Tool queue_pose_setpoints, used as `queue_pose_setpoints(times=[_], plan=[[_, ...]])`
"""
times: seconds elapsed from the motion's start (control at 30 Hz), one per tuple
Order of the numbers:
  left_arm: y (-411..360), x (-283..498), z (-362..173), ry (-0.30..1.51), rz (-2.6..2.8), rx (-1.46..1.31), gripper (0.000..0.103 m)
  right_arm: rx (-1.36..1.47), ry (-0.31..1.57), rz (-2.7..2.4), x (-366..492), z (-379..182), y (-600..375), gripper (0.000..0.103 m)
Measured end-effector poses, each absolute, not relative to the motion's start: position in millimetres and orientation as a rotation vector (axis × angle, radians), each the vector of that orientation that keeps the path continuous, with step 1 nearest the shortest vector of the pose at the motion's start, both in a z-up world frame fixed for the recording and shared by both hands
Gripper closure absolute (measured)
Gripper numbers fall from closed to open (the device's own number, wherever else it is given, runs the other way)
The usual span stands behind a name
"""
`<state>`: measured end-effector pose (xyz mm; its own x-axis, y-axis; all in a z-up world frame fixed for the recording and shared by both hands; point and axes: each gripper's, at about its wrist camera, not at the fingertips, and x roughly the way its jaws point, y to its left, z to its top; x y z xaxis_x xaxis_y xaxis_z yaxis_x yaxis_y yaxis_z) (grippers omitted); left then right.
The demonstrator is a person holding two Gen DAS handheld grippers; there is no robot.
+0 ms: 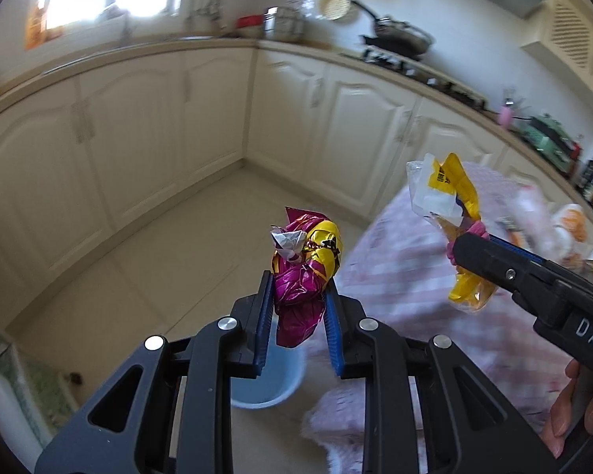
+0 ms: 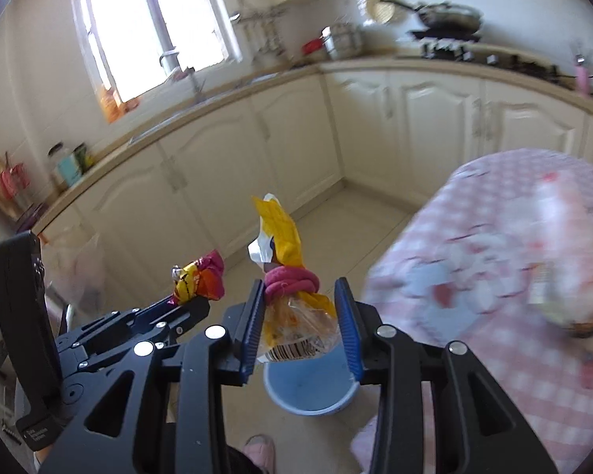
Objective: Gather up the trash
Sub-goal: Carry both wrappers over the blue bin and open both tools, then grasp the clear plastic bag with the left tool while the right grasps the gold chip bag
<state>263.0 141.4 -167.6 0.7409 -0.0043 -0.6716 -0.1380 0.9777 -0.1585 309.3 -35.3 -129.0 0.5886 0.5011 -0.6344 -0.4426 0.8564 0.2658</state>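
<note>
1. The left tool (image 1: 298, 296) is clamped on a crumpled magenta and yellow wrapper (image 1: 304, 268), its blue pads (image 1: 263, 316) pressing both sides; most of the wrapper stands up above the pads and a short tail hangs below
2. The right tool (image 2: 300, 316) grips a clear and yellow plastic bag (image 2: 292, 324) just under its pink tie (image 2: 290, 282), with the barcode end hanging below the pads
3. The light blue bin (image 2: 312, 395) sits on the floor beside the table (image 2: 514, 256) with the pink checked cloth; in both wrist views it shows below and just beyond the pads, so both pieces of trash are in the air near it but, as I judge it, not squarely over the mouth
4. The step in hand looks like the carry to the bin; keep both grips firm until each piece is centred over the opening
5. Bring the two tools in one after the other or side by side without crossing, since they are near each other
6. Lower towards the rim before letting go: the light wrapper may drift, and the taller bag could catch the rim and tip out
7. Release the bag with its heavier end pointing down, then the wrapper on top of it
</note>
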Motion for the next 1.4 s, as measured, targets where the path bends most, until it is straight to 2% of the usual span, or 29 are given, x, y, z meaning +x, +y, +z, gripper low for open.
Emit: queue_pose_setpoints(times=[0.23, 0.27, 0.3, 0.37, 0.6, 0.87, 0.9, 0.97, 1.03, 1.07, 1.4], plan=[[190, 286, -205, 0.816, 0.183, -0.243, 0.081, 0.061, 0.886, 0.615, 351, -183, 39, 0.065], [194, 290, -209, 0.823, 0.188, -0.248, 0.081, 0.058, 0.893, 0.61, 355, -189, 44, 0.059], [194, 292, -212, 0.83, 0.192, -0.251, 0.081, 0.056, 0.896, 0.603, 360, -196, 49, 0.049], [198, 299, -222, 0.847, 0.194, -0.26, 0.081, 0.044, 0.914, 0.588, 366, -211, 57, 0.043], [200, 311, -247, 0.892, 0.176, -0.26, 0.081, 0.017, 0.9, 0.509, 371, -224, 56, 0.043], [183, 324, -241, 0.877, 0.139, -0.246, 0.078, -0.045, 0.744, 0.394, 360, -199, 33, 0.042], [180, 325, -238, 0.87, 0.14, -0.239, 0.076, -0.048, 0.721, 0.383, 358, -194, 30, 0.042], [177, 325, -232, 0.857, 0.146, -0.23, 0.065, -0.048, 0.686, 0.368, 354, -185, 23, 0.041], [175, 321, -224, 0.825, 0.158, -0.228, 0.036, -0.04, 0.664, 0.366, 351, -178, 16, 0.041], [174, 317, -219, 0.804, 0.163, -0.226, 0.033, -0.034, 0.656, 0.361, 350, -174, 12, 0.04], [146, 286, -168, 0.716, 0.131, -0.208, 0.03, 0.001, 0.605, 0.324, 319, -143, -25, 0.04]])
